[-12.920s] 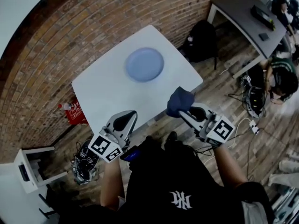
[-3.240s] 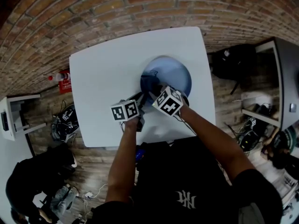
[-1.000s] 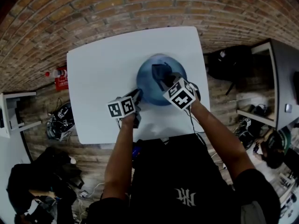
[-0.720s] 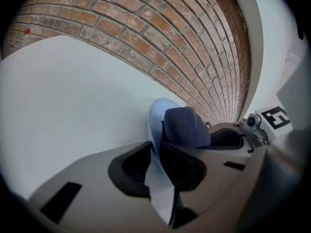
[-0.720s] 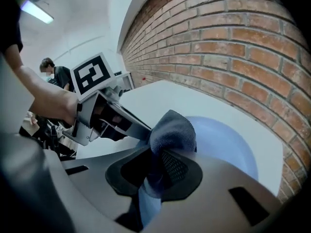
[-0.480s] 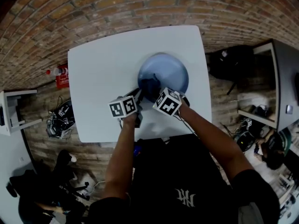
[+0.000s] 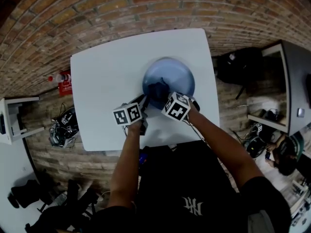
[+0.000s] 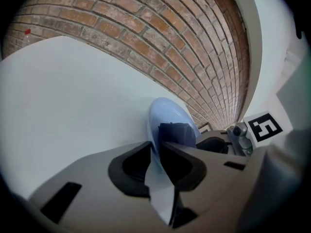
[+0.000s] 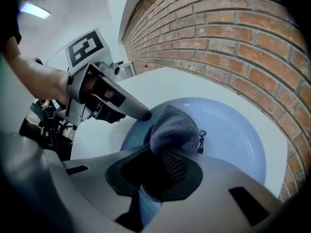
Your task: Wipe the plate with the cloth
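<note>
A light blue plate lies on the white table, right of its middle. My left gripper is shut on the plate's near-left rim, which passes edge-on between its jaws. My right gripper is shut on a dark blue cloth, and the bunched cloth rests on the near-left part of the plate beside the left gripper's fingers. The same cloth shows on the plate in the left gripper view.
A brick wall runs along the table's far side. A red bottle and a red box sit on the floor at left. A dark desk and a black bag stand to the right. Cables and gear lie on the floor.
My right gripper has drawn the cloth from the plate's far middle toward me and to the left, down to the near-left part beside the left gripper. The left gripper has stayed on the rim.
</note>
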A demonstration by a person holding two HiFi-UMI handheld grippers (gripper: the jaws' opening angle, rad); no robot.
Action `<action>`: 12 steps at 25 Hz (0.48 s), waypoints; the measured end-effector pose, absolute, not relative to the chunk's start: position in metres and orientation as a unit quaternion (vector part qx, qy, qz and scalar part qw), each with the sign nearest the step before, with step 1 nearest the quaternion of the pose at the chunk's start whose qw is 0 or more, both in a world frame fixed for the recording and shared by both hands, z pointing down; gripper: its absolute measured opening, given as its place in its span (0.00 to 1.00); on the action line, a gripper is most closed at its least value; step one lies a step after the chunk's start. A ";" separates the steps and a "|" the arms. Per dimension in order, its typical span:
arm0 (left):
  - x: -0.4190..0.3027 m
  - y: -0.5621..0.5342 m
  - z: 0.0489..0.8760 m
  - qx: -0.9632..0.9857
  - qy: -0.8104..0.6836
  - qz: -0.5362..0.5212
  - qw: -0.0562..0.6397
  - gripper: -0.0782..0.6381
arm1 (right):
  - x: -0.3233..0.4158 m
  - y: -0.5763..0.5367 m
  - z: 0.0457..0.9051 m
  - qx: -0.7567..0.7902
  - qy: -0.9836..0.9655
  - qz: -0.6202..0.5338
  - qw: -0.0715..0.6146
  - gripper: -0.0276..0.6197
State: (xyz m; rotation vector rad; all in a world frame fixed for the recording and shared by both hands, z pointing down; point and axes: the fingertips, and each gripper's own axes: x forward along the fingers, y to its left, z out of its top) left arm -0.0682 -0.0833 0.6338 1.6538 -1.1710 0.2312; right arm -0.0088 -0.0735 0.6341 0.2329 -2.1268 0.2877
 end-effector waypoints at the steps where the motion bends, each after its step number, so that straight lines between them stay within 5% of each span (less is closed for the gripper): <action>1: -0.068 -0.083 0.634 0.691 -0.489 0.096 0.523 0.20 | -0.005 -0.075 0.634 0.099 -0.867 0.114 0.475 0.14; 12: -0.069 -0.084 0.634 0.691 -0.493 0.088 0.522 0.20 | 0.053 -0.106 0.638 0.155 -0.839 0.104 0.511 0.14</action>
